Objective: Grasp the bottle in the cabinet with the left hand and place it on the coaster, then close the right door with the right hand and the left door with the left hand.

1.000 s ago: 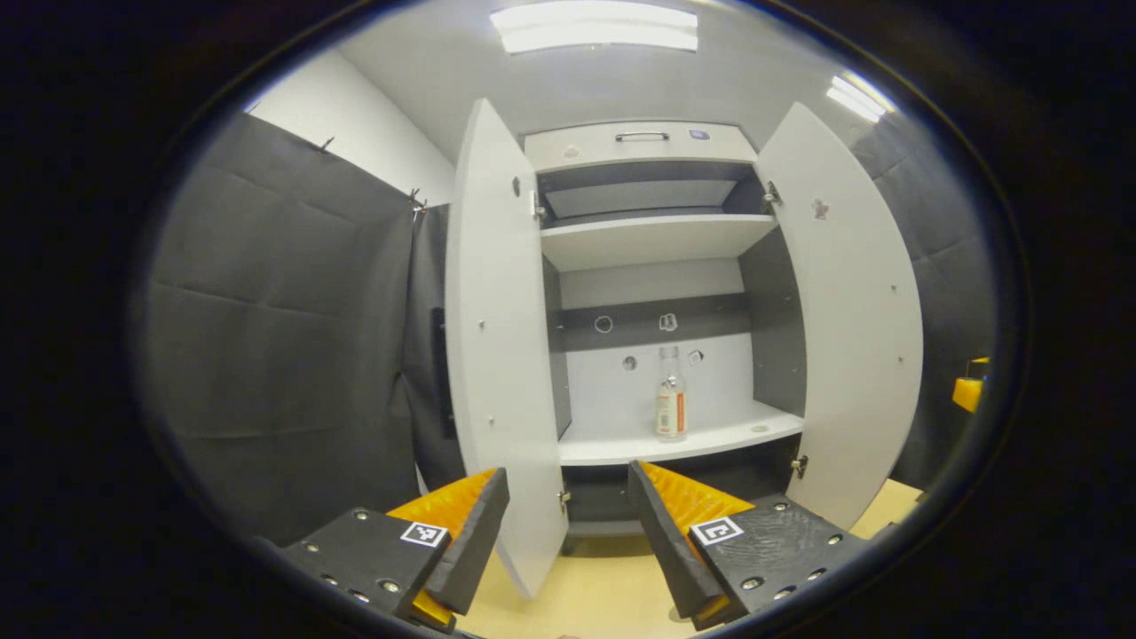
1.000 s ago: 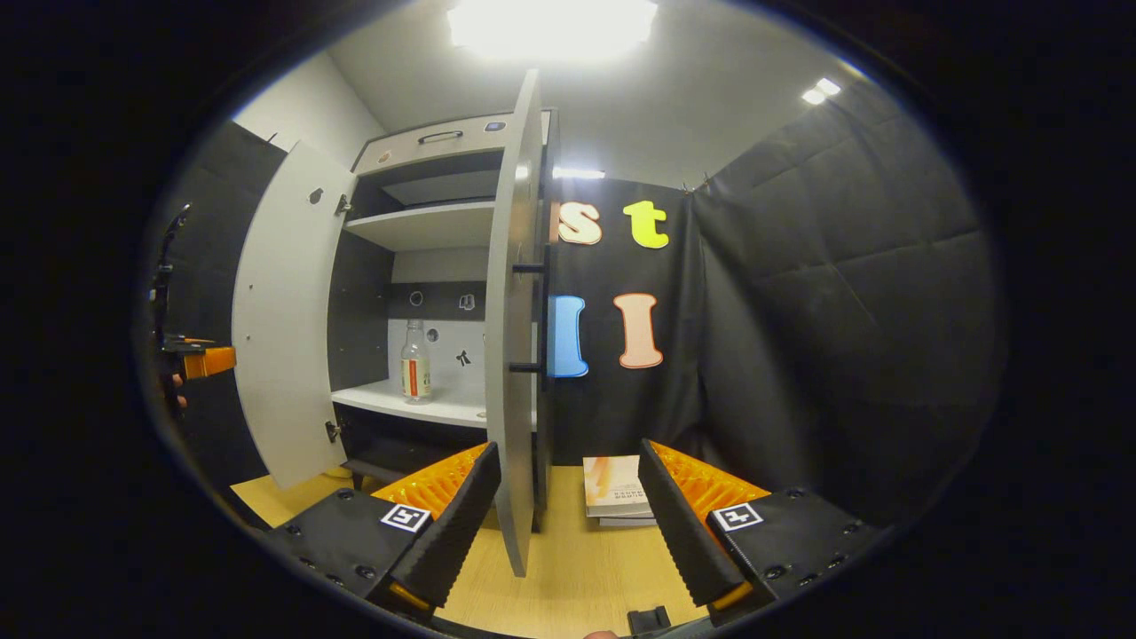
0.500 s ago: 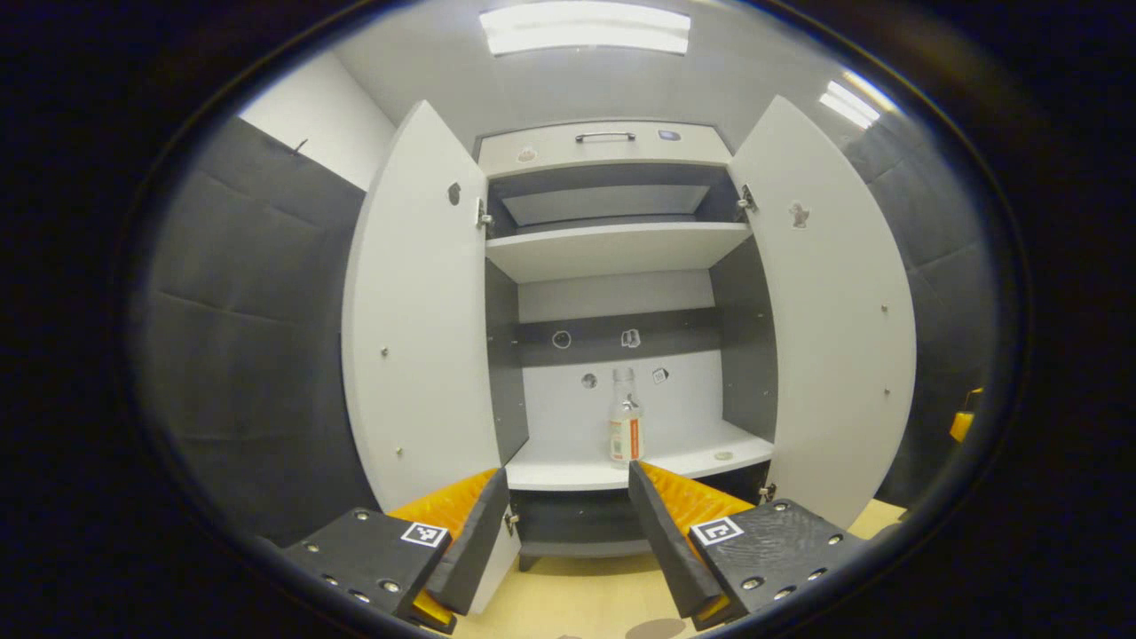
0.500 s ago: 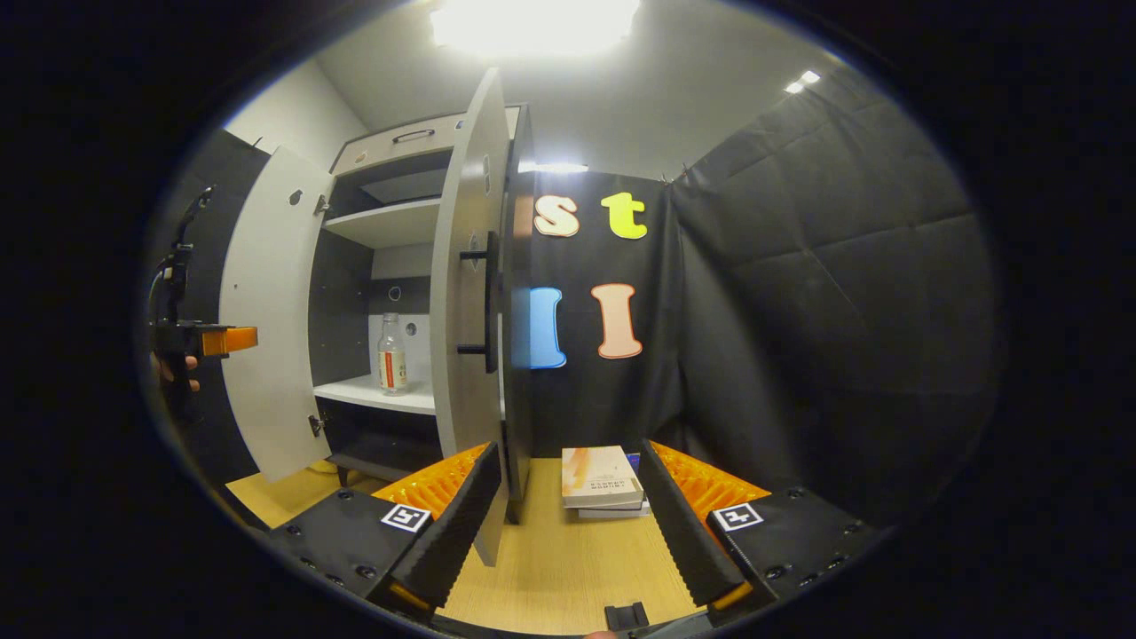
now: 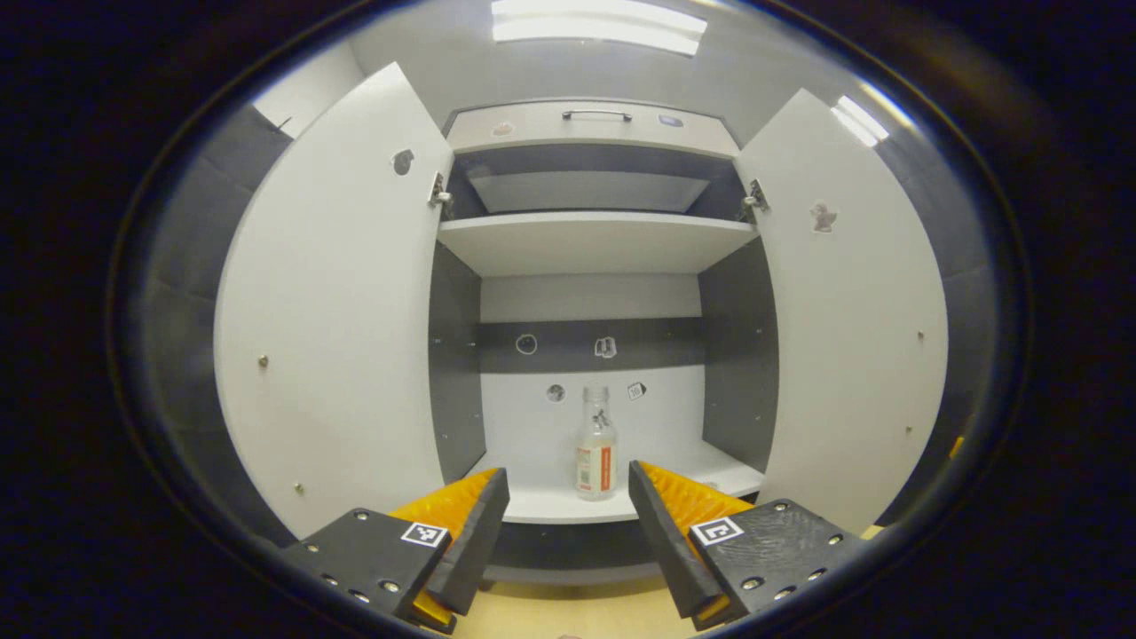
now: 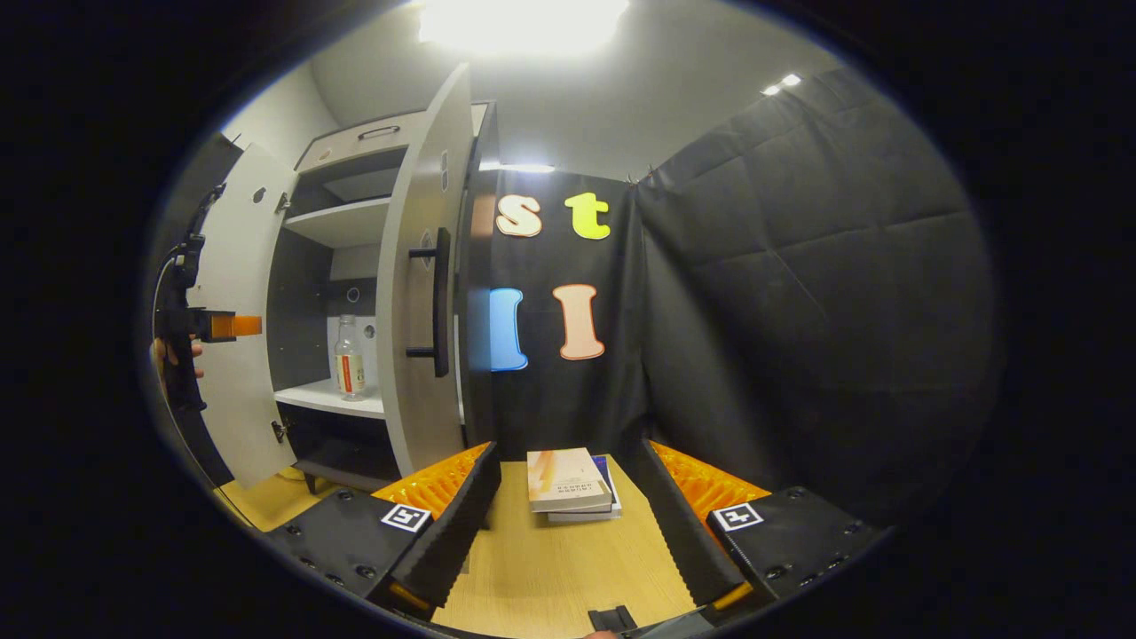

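Note:
A clear bottle (image 5: 595,444) with an orange-and-white label stands upright on the lower shelf (image 5: 550,506) of the open cabinet. In the left gripper view my left gripper (image 5: 568,506) is open, in front of the shelf, with the bottle farther in, between the lines of its fingers. The left door (image 5: 337,302) and right door (image 5: 843,302) swing wide open. In the right gripper view my right gripper (image 6: 568,506) is open over the wooden table, off to the right of the cabinet. That view has the bottle (image 6: 348,359) behind the right door (image 6: 417,293) with its dark handle (image 6: 439,302).
A small stack of books (image 6: 568,484) lies on the wooden table (image 6: 550,577) ahead of the right gripper. A person's hand holding the left gripper (image 6: 200,333) appears at the far left of the right gripper view. An upper shelf (image 5: 595,244) and a drawer (image 5: 590,124) top the cabinet.
My left gripper has swung to face the cabinet opening and moved closer; the bottle now sits centred and larger. My right gripper has drifted right, so the right door's outer face and handle show.

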Demonstrator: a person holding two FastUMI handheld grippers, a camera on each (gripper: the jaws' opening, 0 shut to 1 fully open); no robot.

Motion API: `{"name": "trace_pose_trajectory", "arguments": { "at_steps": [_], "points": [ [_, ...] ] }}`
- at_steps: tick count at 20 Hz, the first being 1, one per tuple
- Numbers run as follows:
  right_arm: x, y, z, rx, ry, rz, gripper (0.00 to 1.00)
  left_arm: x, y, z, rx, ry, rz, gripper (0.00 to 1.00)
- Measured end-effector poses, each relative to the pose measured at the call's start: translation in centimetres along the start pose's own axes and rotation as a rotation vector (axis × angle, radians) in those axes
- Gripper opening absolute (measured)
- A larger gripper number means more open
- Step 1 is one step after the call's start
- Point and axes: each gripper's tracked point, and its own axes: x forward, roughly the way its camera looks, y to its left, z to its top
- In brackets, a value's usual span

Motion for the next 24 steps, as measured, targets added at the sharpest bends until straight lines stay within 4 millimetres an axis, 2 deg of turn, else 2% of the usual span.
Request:
{"name": "trace_pose_trajectory", "arguments": {
  "at_steps": [2,12,19,22,24],
  "points": [
    [0.4,0.1,-0.3,0.003,0.008,-0.021,1.00,2.1,0.2,0.1,-0.004,0.004,-0.017,0.85],
    [1.3,-0.5,-1.0,-0.006,0.027,-0.164,0.99,10.9,-0.9,-0.8,-0.033,0.017,-0.103,0.83],
    [1.3,-1.2,-1.4,-0.014,0.036,-0.250,0.99,15.5,-1.9,-1.0,-0.028,0.010,-0.144,0.85],
    [1.4,-1.2,-1.4,-0.029,0.039,-0.278,0.99,18.2,-2.0,-1.2,-0.052,0.013,-0.155,0.84],
    [1.4,-1.5,-1.4,-0.044,0.041,-0.301,0.96,19.5,-2.4,-1.8,-0.055,0.023,-0.166,0.85]
  ]
}}
